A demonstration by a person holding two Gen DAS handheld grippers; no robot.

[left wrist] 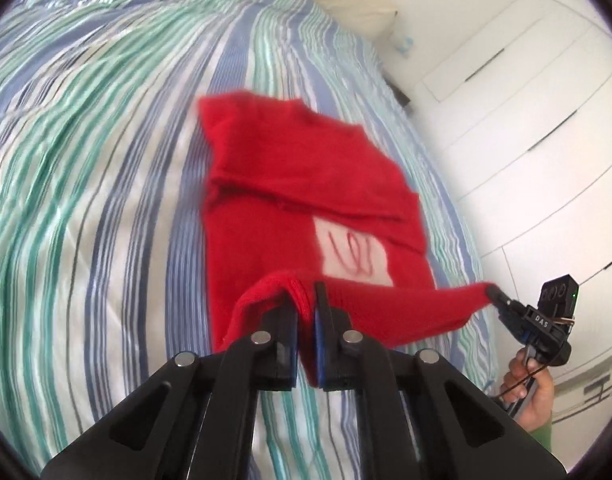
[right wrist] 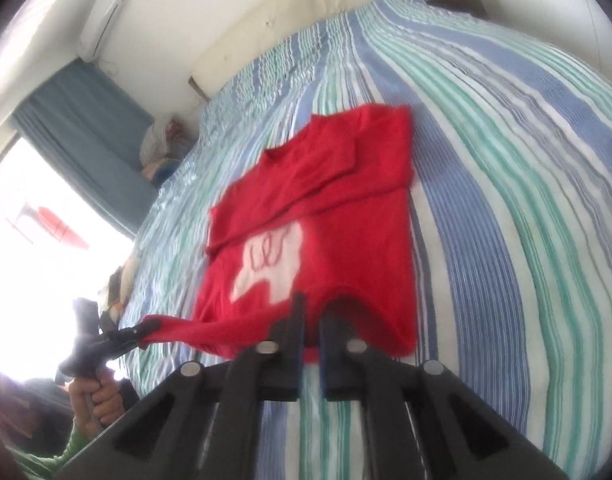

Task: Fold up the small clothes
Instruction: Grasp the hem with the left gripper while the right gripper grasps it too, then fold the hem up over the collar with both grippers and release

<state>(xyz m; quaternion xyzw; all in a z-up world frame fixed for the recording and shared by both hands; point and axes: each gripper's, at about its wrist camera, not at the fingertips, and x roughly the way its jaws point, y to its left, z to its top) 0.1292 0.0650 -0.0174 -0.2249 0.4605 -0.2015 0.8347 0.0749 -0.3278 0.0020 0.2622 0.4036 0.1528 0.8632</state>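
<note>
A small red sweater (left wrist: 290, 176) (right wrist: 338, 200) with a white patch (left wrist: 354, 252) (right wrist: 270, 264) on its front lies on the striped bed cover (left wrist: 106, 160) (right wrist: 506, 160). Its sleeves are folded across the chest. My left gripper (left wrist: 306, 292) is shut on one corner of the bottom hem, and red fabric drapes over its left finger. In the right wrist view the left gripper (right wrist: 146, 330) pinches a stretched corner at the left. My right gripper (right wrist: 312, 312) (left wrist: 492, 292) is shut on the other hem corner. The hem hangs lifted between the two grippers, off the bed.
White wardrobe doors (left wrist: 526, 120) stand beside the bed on one side. A bright window (right wrist: 34, 240) with a blue curtain (right wrist: 86, 128) is on the other. A cream headboard (right wrist: 286, 20) runs along the far end. A person's hands (left wrist: 530, 384) (right wrist: 94, 396) hold the gripper handles.
</note>
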